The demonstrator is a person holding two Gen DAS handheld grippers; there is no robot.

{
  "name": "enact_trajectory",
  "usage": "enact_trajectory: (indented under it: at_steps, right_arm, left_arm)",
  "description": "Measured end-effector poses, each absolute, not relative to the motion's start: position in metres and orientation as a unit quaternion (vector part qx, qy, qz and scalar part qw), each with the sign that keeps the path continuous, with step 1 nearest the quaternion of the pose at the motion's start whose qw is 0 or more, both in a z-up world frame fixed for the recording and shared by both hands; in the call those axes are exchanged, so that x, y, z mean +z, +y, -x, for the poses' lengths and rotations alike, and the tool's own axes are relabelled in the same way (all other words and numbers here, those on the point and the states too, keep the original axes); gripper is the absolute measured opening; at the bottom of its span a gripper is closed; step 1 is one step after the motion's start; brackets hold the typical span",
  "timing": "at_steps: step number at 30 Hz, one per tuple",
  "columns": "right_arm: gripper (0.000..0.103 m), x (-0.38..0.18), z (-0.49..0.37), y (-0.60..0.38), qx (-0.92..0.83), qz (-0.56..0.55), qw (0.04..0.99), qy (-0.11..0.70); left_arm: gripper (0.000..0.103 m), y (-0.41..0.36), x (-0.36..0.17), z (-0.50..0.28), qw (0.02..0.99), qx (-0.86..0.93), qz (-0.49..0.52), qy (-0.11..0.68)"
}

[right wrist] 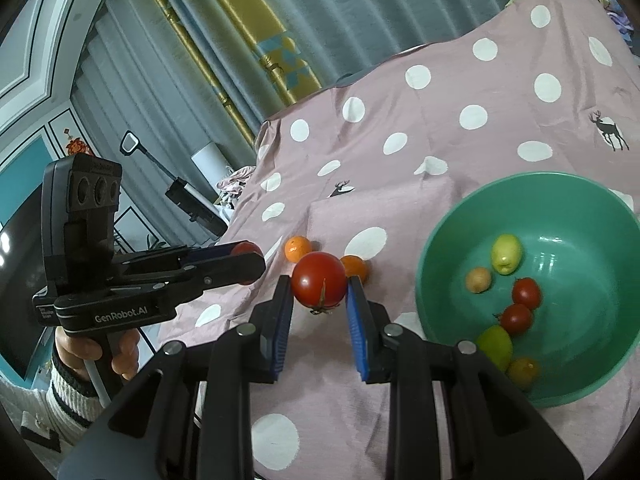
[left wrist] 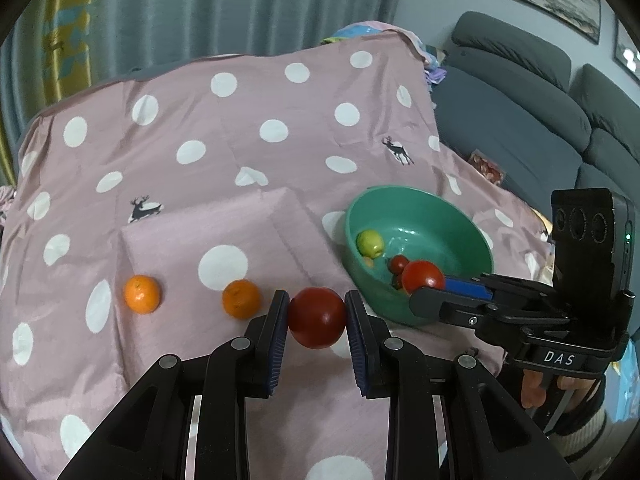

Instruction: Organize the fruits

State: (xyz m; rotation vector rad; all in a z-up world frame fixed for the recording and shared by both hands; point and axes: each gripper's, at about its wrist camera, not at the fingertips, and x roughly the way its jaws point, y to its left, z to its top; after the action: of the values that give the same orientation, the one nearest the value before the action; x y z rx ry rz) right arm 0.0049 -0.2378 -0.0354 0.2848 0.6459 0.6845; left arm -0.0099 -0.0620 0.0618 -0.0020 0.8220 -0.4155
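Note:
My left gripper (left wrist: 317,297) is shut on a dark red tomato (left wrist: 316,317), held just above the pink dotted cloth (left wrist: 240,120). My right gripper (right wrist: 320,282) is shut on a brighter red tomato (right wrist: 319,279), stem end toward the camera. In the left wrist view the right gripper (left wrist: 426,286) holds its tomato (left wrist: 423,277) at the near rim of the green bowl (left wrist: 440,216). The bowl (right wrist: 520,178) holds several small fruits: a yellow-green one (right wrist: 506,253) and cherry tomatoes (right wrist: 526,293). Two oranges (left wrist: 142,294) (left wrist: 241,298) lie on the cloth left of the bowl.
A flat rectangular bump (left wrist: 216,232) raises the cloth behind the oranges. A grey sofa (left wrist: 520,120) stands to the right and curtains (left wrist: 240,4) hang behind. In the right wrist view the left gripper (right wrist: 250,254) and the person's hand (right wrist: 80,350) are at the left.

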Motion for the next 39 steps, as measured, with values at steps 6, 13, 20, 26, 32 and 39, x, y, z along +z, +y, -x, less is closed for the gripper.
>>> enact_trajectory:
  at_steps: [6, 13, 20, 26, 32, 39]
  right_arm:
    - [0.028, -0.038, -0.005, -0.25, 0.316, -0.146, 0.885, 0.309]
    - [0.028, -0.04, -0.004, -0.266, 0.299, -0.158, 0.89, 0.305]
    - [0.028, -0.044, -0.004, -0.281, 0.285, -0.172, 0.894, 0.301]
    - [0.028, -0.046, -0.004, -0.293, 0.273, -0.18, 0.897, 0.298]
    - [0.028, -0.049, -0.003, -0.305, 0.26, -0.185, 0.9, 0.298]
    - [0.028, -0.052, -0.002, -0.316, 0.244, -0.186, 0.904, 0.299]
  left_arm:
    - [0.028, -0.079, 0.06, 0.004, 0.891, -0.215, -0.011, 0.399]
    - [0.028, -0.1, 0.058, -0.004, 0.885, -0.234, -0.025, 0.402]
    - [0.029, -0.119, 0.057, -0.01, 0.88, -0.248, -0.04, 0.404]
    - [0.028, -0.134, 0.054, -0.014, 0.875, -0.26, -0.048, 0.407]
    - [0.028, -0.146, 0.05, -0.017, 0.869, -0.269, -0.053, 0.411]
    - [0.029, -0.158, 0.045, -0.024, 0.864, -0.272, -0.062, 0.42]
